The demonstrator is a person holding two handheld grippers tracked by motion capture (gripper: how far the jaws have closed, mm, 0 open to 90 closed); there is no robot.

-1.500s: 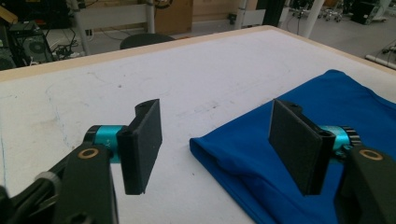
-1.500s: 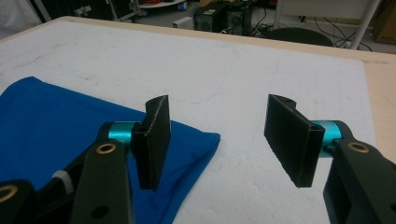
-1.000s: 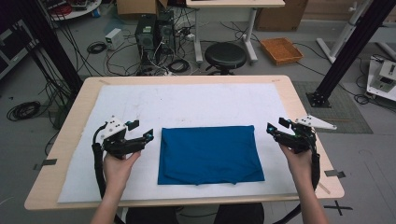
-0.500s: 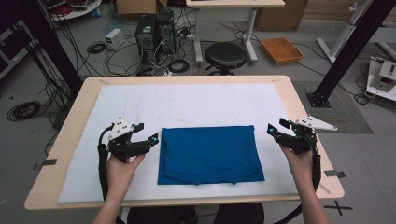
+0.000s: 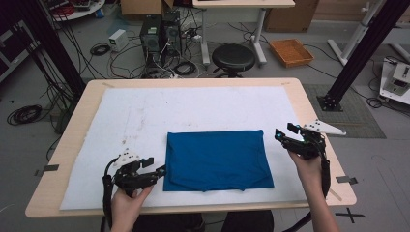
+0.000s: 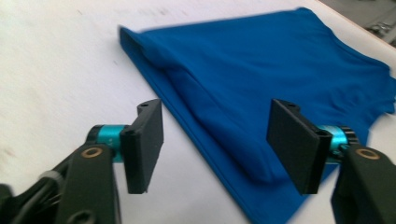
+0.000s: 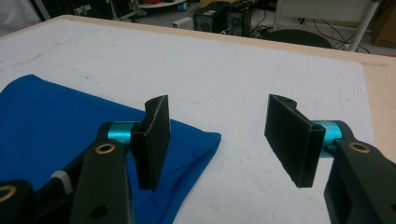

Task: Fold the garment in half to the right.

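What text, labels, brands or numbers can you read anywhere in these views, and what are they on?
None can be read.
Blue folded cloth: plain, no print or tag visible.
White table cover: only faint smudges, no writing.
Left gripper and right gripper: no markings visible.
Computer towers and small white box on the floor: any labels are too small to read.

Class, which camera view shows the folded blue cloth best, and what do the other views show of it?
The high view: the whole blue cloth lies flat on the white mat, all four edges visible. The left gripper view shows its layered folded edge close up, between open jaws. The right gripper view catches one corner behind its jaw.
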